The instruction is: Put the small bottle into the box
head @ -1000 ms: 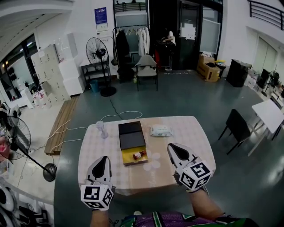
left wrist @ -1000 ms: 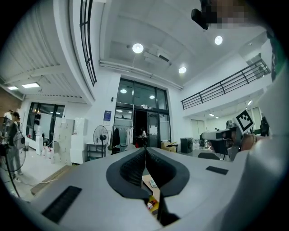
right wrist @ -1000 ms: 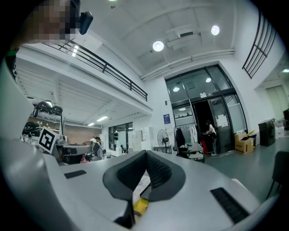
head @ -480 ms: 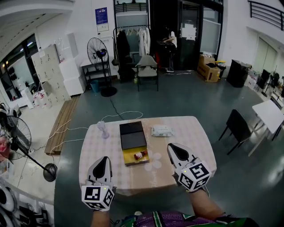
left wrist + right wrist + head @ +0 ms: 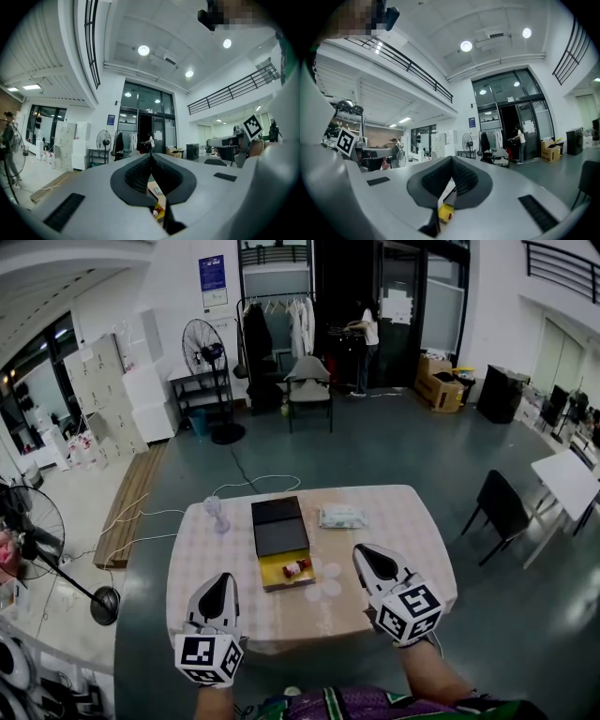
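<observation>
The small red bottle [image 5: 295,567] lies inside the yellow tray of the box [image 5: 277,578] on the table; the box's black lid [image 5: 278,526] stands open behind it. My left gripper [image 5: 222,581] hovers at the table's front left, shut and empty. Front right of the box, my right gripper [image 5: 362,552] hangs shut with nothing in it. In the left gripper view the bottle [image 5: 155,213] peeks through the slit under the closed jaws. The right gripper view shows the yellow box [image 5: 445,213] through the same kind of slit.
A clear cup [image 5: 215,511] stands at the table's left and a white wipes pack [image 5: 340,517] at the back right. Pale round marks [image 5: 325,580] lie right of the box. A black chair [image 5: 502,509] stands right of the table, and cables [image 5: 253,483] run across the floor behind it.
Both grippers have stayed almost still; the left one has shifted very slightly. A person far back by the doorway has moved to the right.
</observation>
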Motion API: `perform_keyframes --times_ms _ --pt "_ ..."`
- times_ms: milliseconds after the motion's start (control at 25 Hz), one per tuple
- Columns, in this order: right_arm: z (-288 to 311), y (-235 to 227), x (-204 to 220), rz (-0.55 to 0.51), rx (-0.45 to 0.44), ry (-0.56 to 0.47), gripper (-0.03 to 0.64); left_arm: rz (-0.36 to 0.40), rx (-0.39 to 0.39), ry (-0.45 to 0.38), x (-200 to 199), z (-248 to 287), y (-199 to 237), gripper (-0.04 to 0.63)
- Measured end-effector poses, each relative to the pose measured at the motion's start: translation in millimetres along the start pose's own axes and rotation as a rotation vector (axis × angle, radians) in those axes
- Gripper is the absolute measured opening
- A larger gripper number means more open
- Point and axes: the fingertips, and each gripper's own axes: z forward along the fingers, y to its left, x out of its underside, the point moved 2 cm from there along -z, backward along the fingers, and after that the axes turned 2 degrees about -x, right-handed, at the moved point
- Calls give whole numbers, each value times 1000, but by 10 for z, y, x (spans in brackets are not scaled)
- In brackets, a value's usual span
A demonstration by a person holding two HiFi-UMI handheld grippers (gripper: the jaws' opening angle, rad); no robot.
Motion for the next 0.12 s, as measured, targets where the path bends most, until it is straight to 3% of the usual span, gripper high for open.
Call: perform_keyframes --times_ms 120 --pt "-4 3 -23 0 -4 1 5 2 -4 1 -14 4 -9 23"
